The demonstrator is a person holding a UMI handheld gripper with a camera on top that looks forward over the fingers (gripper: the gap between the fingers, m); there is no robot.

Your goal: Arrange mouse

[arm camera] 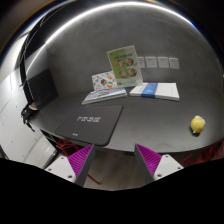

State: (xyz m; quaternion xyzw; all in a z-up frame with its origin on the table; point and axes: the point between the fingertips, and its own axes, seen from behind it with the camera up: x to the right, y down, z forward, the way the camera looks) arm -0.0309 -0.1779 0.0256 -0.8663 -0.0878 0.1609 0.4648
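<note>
Ahead of the released claw (113,160), a black mousepad (92,124) lies near the desk's (160,125) front edge

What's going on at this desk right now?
Someone is holding a handheld gripper above a dark desk. Its fingers are open and empty, touching nothing. Just ahead of them lies a black mouse pad. Beyond it sit some booklets and a propped-up leaflet. A small yellow object sits off to one side. No mouse is visible to me yet.
</note>
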